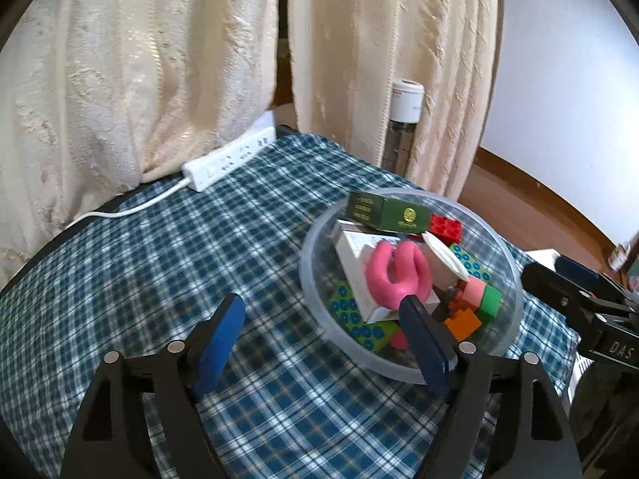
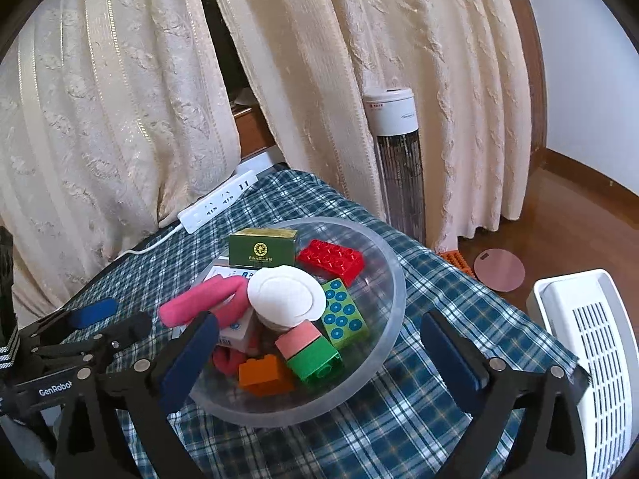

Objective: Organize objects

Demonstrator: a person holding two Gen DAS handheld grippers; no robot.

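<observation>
The bowl looks like frosted, translucent plastic, smooth with a dull sheen. In it, the red brick at twelve o'clock and the green brick at six are glossy moulded plastic; the green box is printed card, faintly shiny. The pink U-shaped piece appears matt and soft, possibly foam or rubber. The checked tablecloth is woven cloth, matt. The curtains are textured cream fabric. The power strip is smooth white plastic.
</observation>
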